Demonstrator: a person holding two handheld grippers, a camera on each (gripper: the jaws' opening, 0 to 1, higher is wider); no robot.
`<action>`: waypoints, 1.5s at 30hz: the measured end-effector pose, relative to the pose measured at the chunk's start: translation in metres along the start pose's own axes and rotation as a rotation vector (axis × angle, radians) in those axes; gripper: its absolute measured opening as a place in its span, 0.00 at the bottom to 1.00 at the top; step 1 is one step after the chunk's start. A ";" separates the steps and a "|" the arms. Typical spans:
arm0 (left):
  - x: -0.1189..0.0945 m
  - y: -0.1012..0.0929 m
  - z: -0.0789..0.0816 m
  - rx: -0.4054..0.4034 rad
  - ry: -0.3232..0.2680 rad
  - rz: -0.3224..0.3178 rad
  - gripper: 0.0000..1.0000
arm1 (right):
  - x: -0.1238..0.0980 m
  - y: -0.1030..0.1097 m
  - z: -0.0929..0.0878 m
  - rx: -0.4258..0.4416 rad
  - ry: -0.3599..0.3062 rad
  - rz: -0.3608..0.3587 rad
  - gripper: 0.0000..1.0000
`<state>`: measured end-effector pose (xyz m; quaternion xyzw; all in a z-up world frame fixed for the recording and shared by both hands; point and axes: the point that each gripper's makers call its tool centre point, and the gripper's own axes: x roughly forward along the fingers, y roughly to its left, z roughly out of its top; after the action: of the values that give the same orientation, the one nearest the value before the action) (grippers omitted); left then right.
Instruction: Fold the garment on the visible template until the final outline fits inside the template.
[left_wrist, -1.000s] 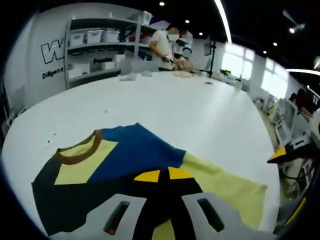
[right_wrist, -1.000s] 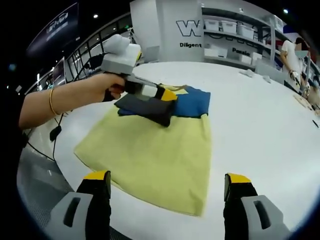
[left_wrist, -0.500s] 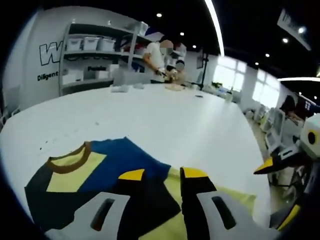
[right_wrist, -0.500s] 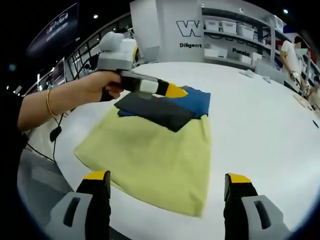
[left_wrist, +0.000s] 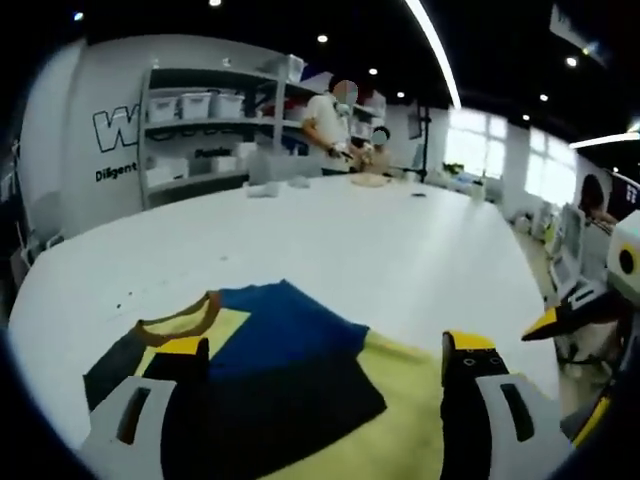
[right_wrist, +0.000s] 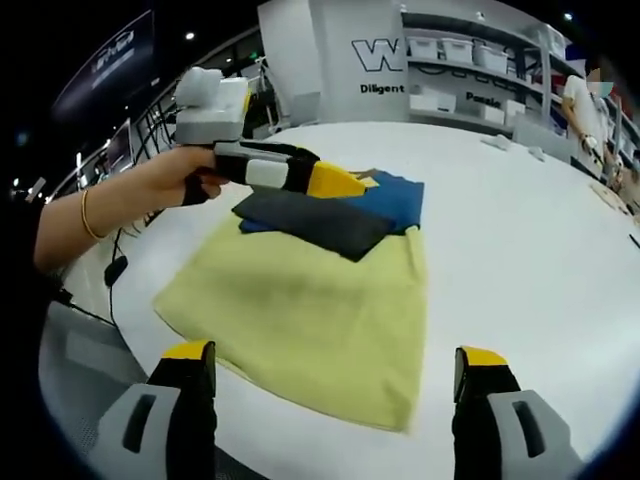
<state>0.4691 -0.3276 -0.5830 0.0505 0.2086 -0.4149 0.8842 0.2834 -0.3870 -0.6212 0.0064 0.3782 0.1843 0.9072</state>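
In the left gripper view, the left gripper (left_wrist: 325, 362) rises from the bottom edge with its 2 jaws spread wide, pinching nothing. The garment (left_wrist: 290, 370) lies between them on the white table (left_wrist: 330, 230) — a dark sleeve folded over blue and yellow panels.

In the right gripper view, the right gripper (right_wrist: 335, 372) is likewise spread at the bottom, and the yellow body of the garment fills the centre, its dark folded sleeve toward the upper middle. A hand (right_wrist: 175, 175) at upper left holds the left gripper just above that sleeve.
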 end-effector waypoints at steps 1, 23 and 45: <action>-0.005 -0.001 -0.002 0.000 0.003 -0.008 0.99 | 0.000 0.001 -0.001 0.002 0.003 0.005 0.98; -0.129 0.025 -0.068 0.030 0.140 0.131 0.99 | -0.001 -0.013 -0.015 0.019 0.032 -0.030 0.96; -0.203 0.043 -0.147 -0.066 0.294 0.293 0.93 | 0.015 -0.032 -0.036 0.043 0.062 -0.093 0.92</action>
<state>0.3383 -0.1160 -0.6363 0.1114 0.3394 -0.2629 0.8962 0.2789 -0.4163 -0.6623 0.0025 0.4098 0.1338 0.9023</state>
